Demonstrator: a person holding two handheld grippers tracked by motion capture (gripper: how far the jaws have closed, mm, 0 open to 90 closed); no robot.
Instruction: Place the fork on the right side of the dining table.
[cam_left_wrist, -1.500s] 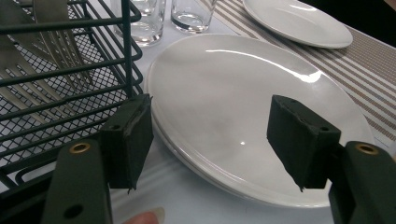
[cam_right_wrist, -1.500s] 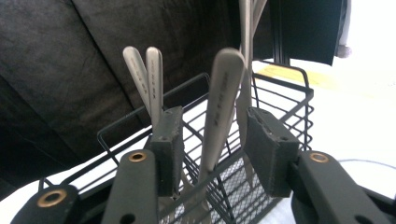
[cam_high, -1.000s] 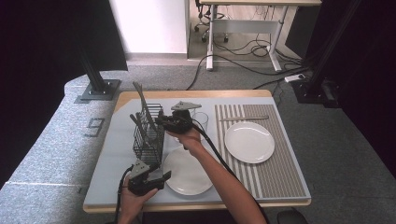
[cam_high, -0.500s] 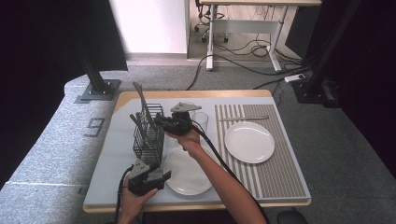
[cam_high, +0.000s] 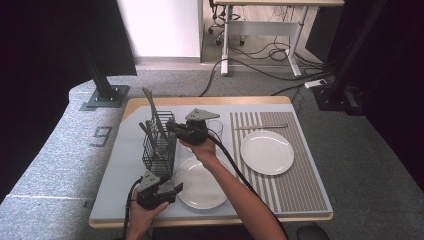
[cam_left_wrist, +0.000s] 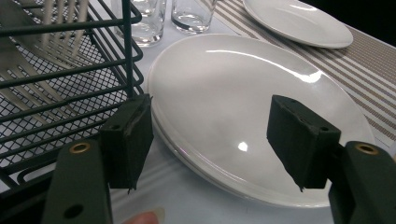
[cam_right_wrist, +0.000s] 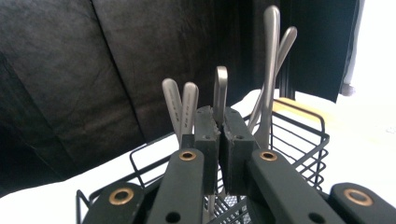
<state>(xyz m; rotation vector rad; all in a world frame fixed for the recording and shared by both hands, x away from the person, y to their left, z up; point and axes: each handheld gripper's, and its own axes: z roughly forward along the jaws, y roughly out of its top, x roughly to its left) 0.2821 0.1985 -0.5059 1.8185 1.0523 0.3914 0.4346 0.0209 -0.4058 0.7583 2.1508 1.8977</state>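
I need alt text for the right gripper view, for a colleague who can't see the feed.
The right gripper has its two black jaws shut on the upright handle of one piece of cutlery standing in a black wire basket. Four more metal handles rise from the basket beside it, against a dark curtain.

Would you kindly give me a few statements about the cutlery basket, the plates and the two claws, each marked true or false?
1. The right claw is shut on a utensil handle standing in the wire basket. True.
2. The left claw grips the near plate. False: its jaws stand open, holding nothing.
3. A second plate lies on the striped placemat. True.
4. The basket lies tipped on its side. False: it stands upright.
5. Two drinking glasses stand beyond the near plate. True.
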